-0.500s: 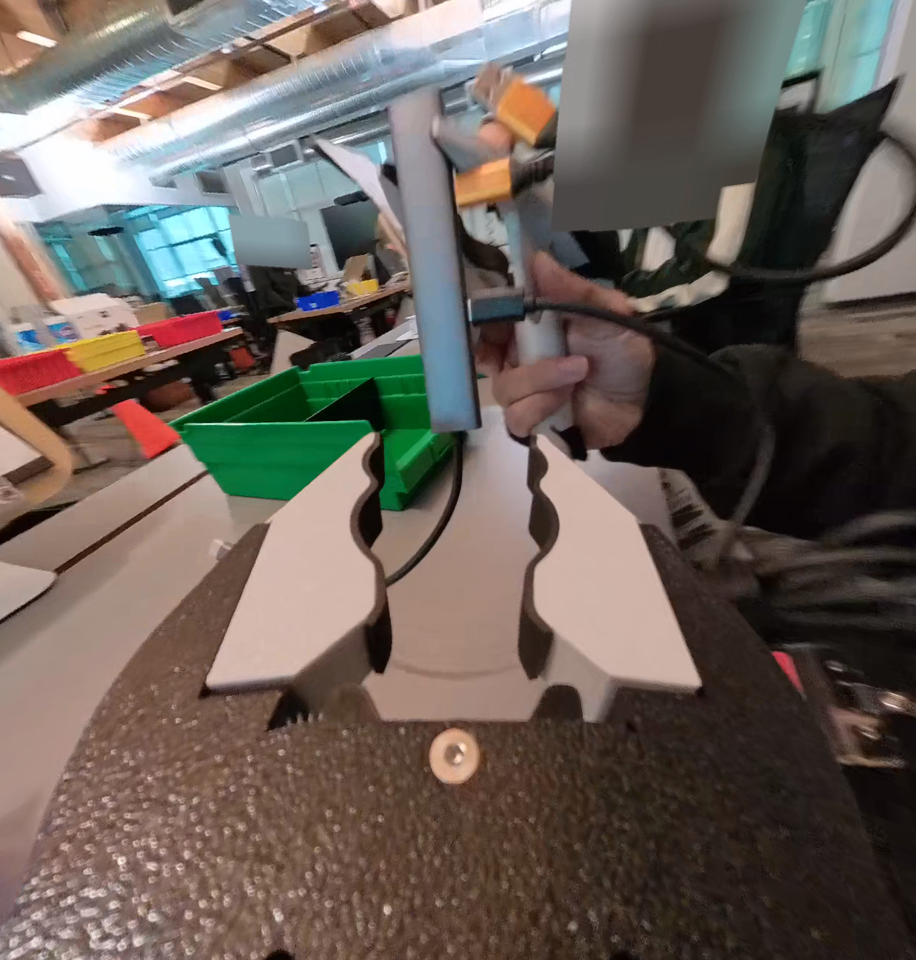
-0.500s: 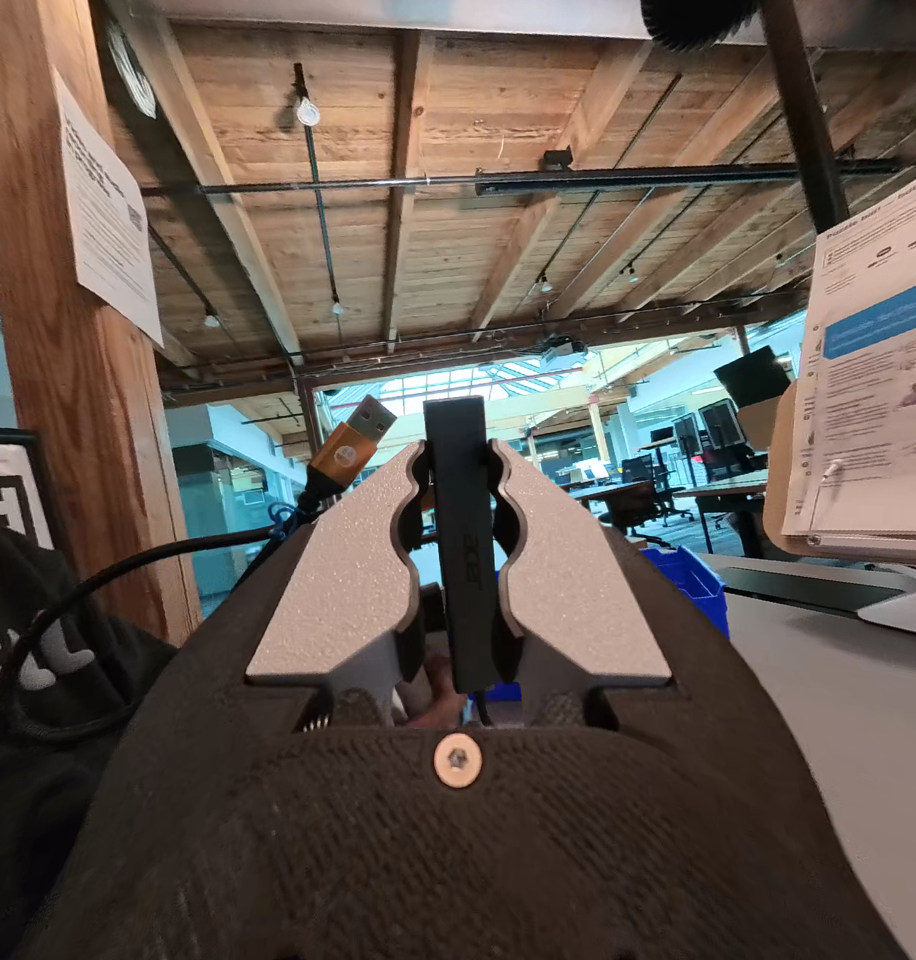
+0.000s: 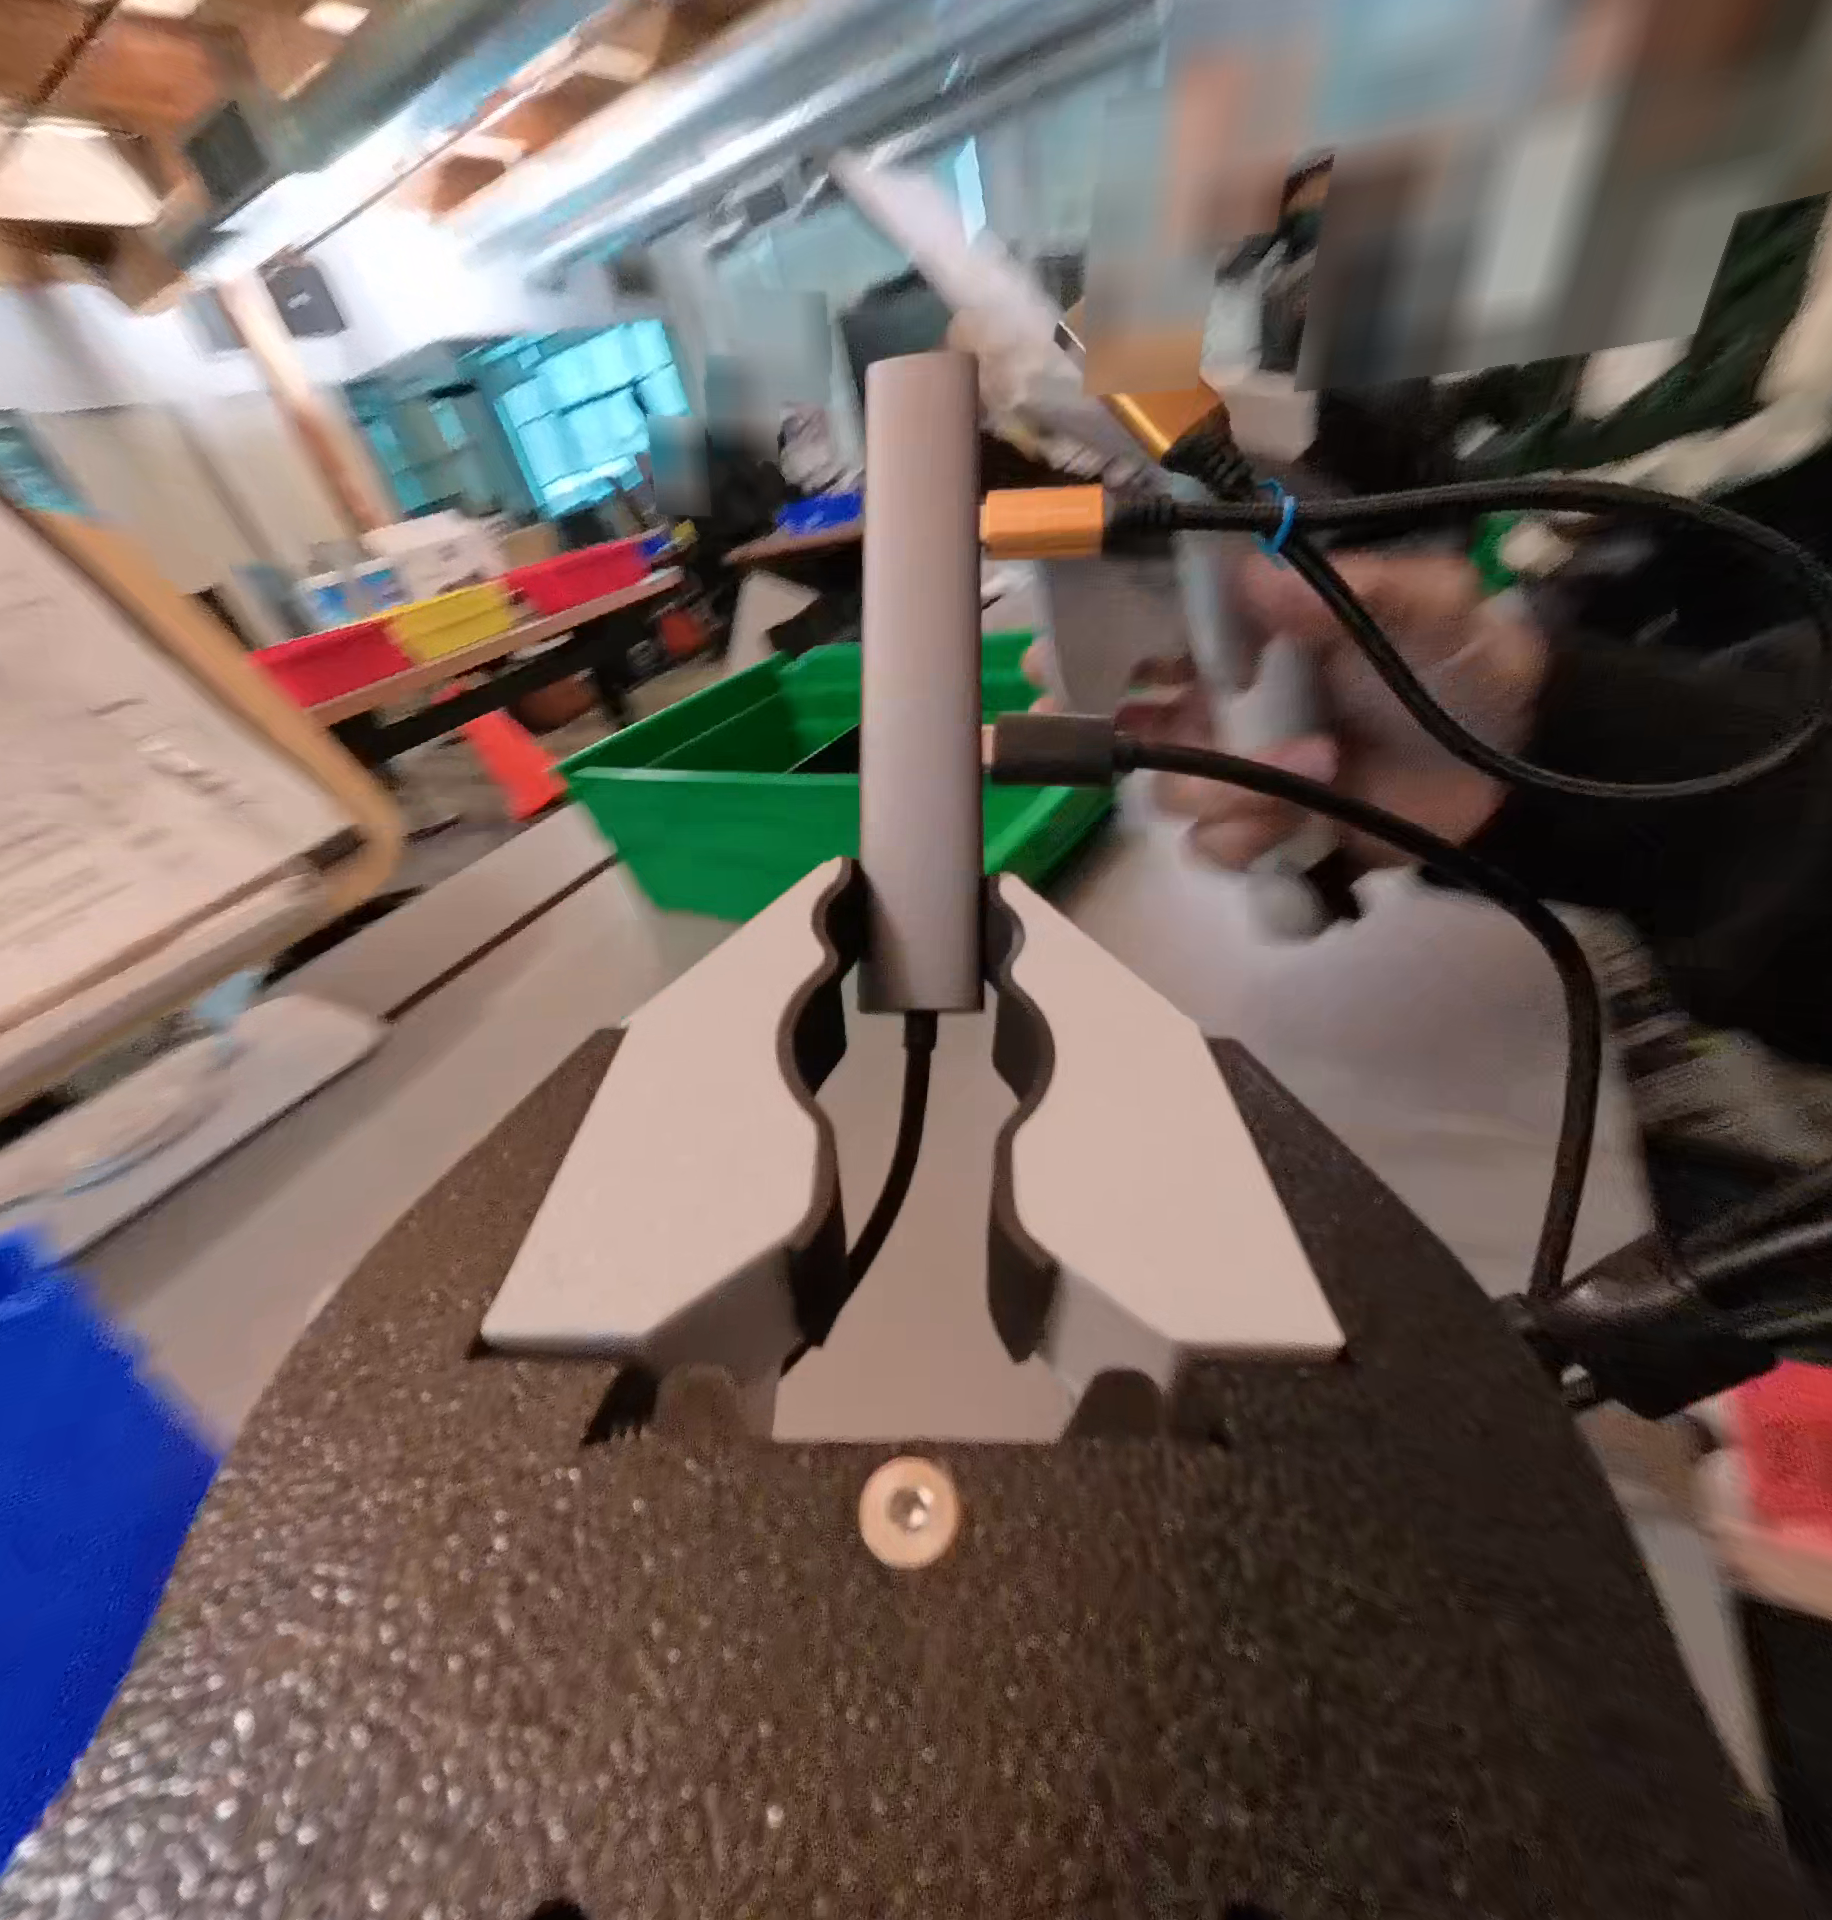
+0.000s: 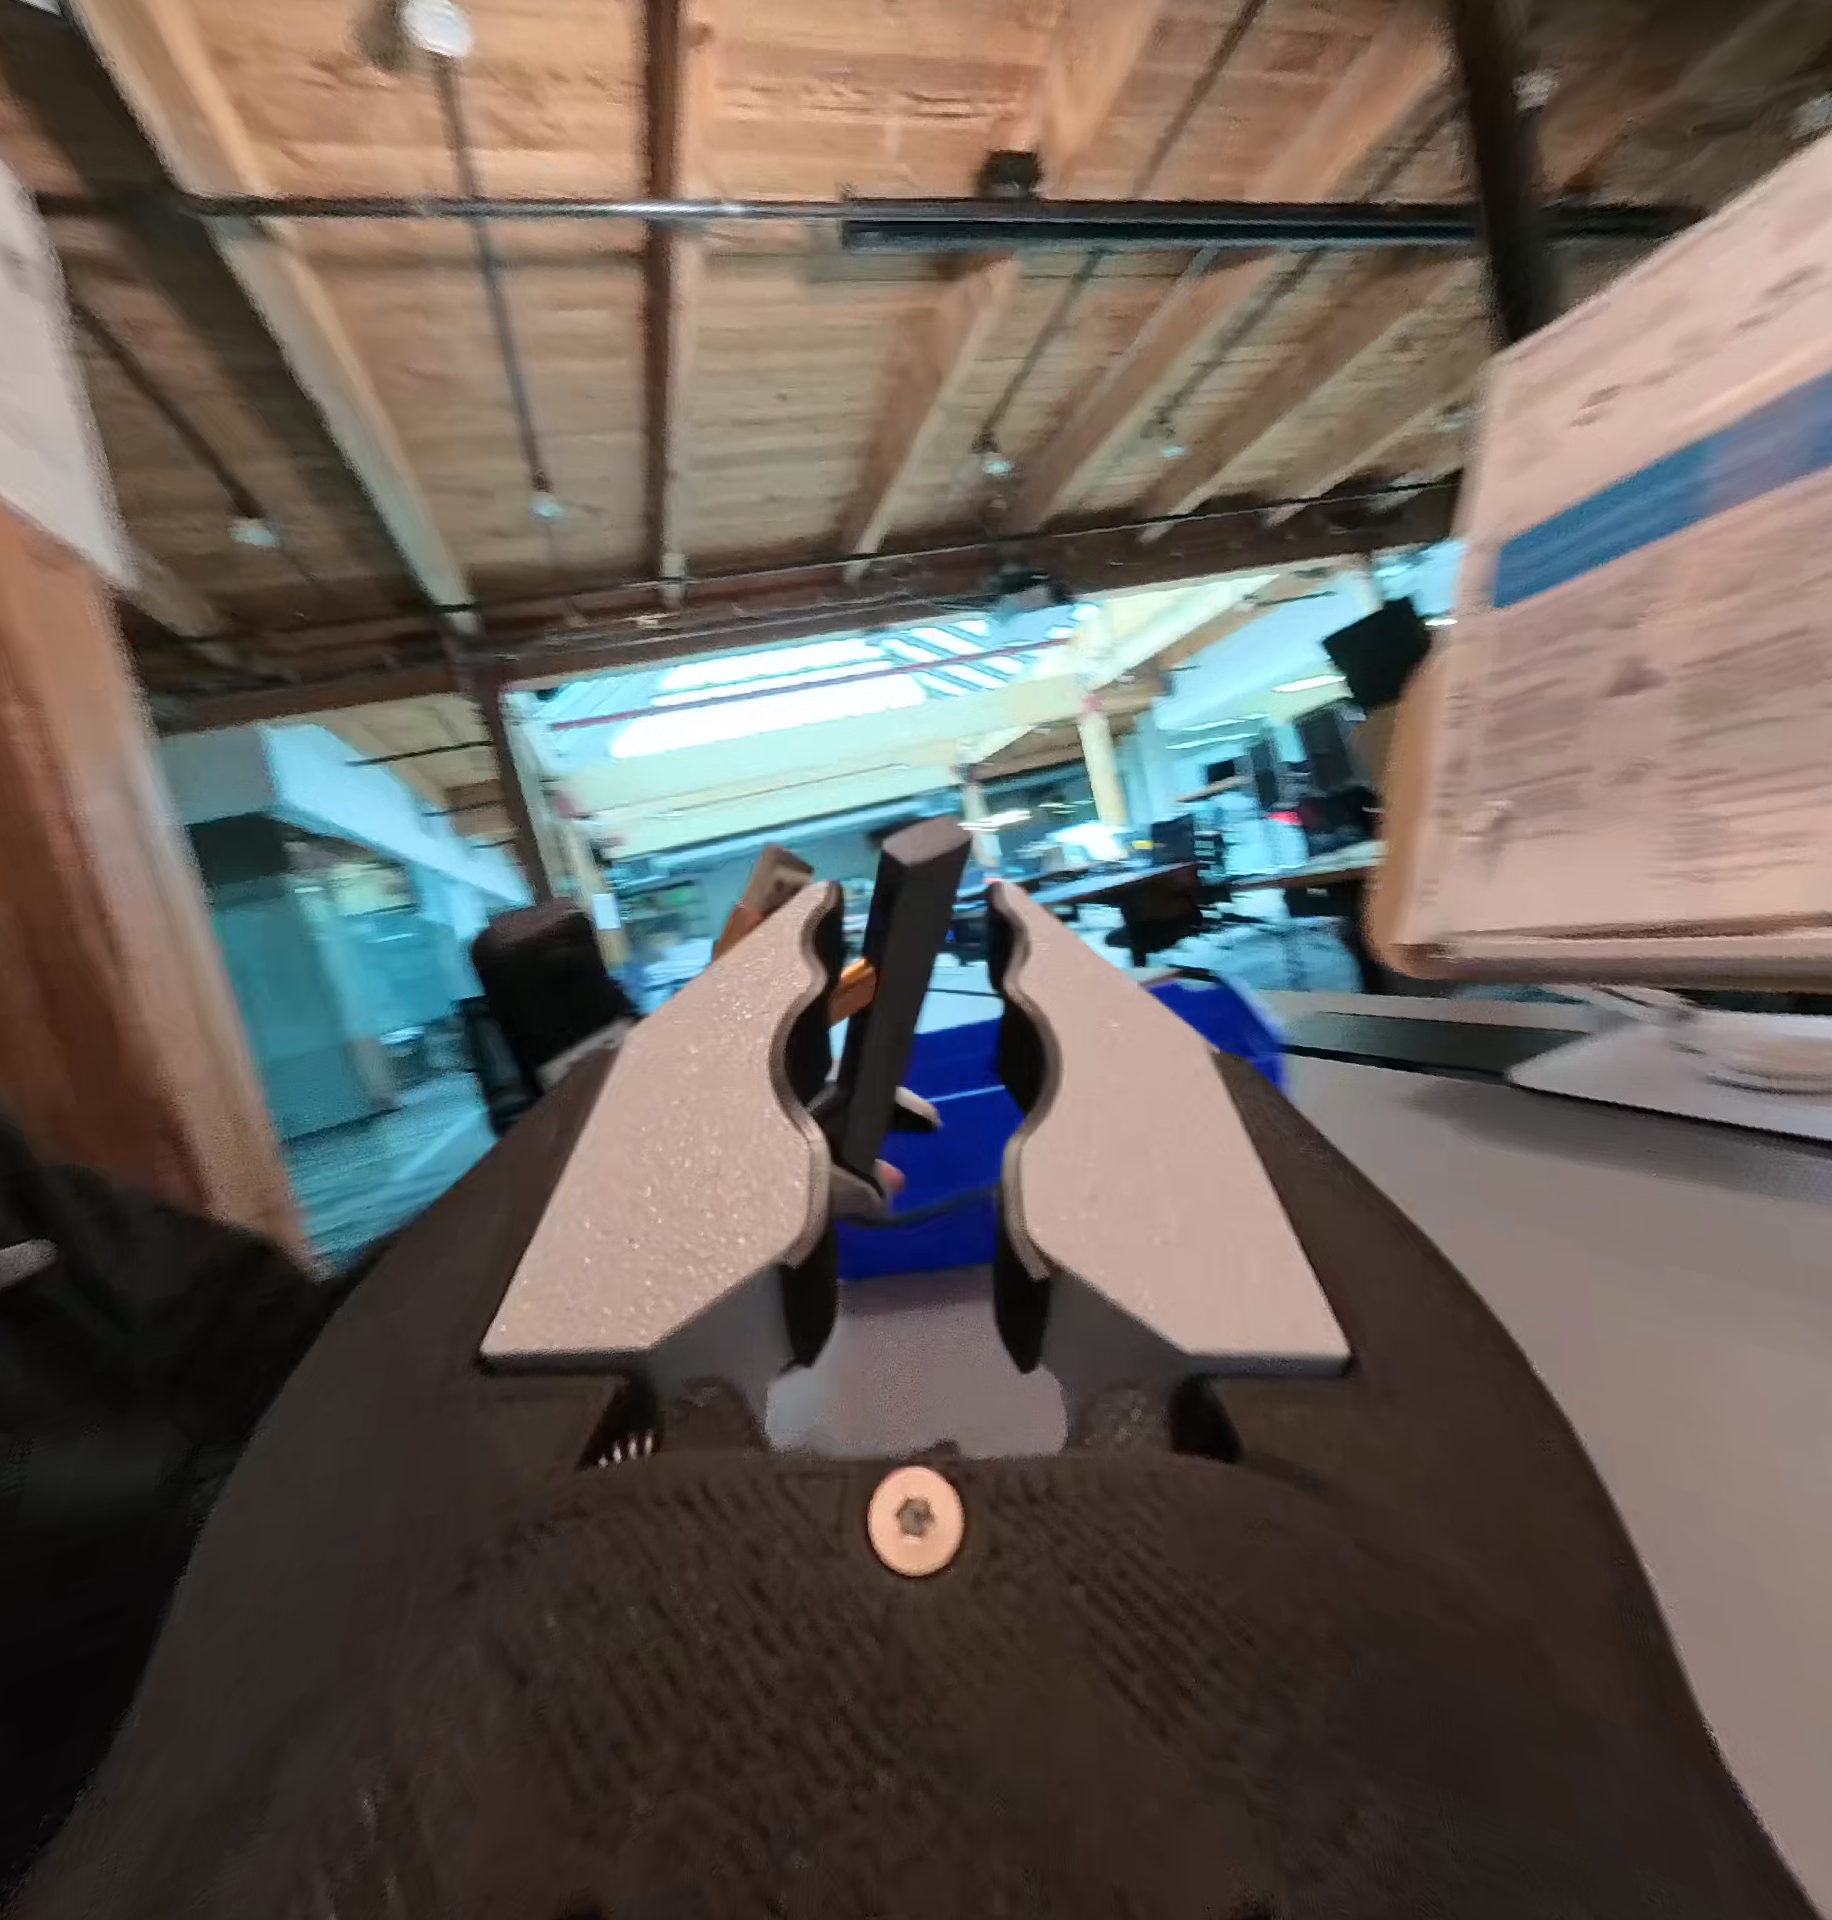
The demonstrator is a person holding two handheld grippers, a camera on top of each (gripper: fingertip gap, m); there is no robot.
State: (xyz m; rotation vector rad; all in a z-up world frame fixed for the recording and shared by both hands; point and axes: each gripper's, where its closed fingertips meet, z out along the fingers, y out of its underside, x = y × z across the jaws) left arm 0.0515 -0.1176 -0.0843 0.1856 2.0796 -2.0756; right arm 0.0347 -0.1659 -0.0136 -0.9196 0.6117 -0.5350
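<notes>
A slim grey USB hub (image 3: pixel 920 675) stands upright between the fingertips of my left gripper (image 3: pixel 922 894), which is shut on its lower end. An orange plug (image 3: pixel 1042 523) and a black plug (image 3: pixel 1052 750) sit in the hub's right side, and their cables loop away to the right. A second orange plug (image 3: pixel 1161 421) hangs loose above. In the right wrist view the hub (image 4: pixel 901 987) leans between the spread fingers of my right gripper (image 4: pixel 917 904), which is open and apart from it. An orange plug (image 4: pixel 772 883) shows behind the left finger.
A green bin (image 3: pixel 725 810) stands on the grey table behind the hub, and a blue bin (image 3: pixel 50 1507) is at the near left. A paper-covered board (image 3: pixel 112 790) stands at the left. A person's hand (image 3: pixel 1411 707) is at the right. A wooden post (image 4: pixel 81 883) is at the left of the right wrist view.
My left gripper has closed on the hub's lower end. My right gripper has opened and let go of the hub. Both views have swung and are blurred.
</notes>
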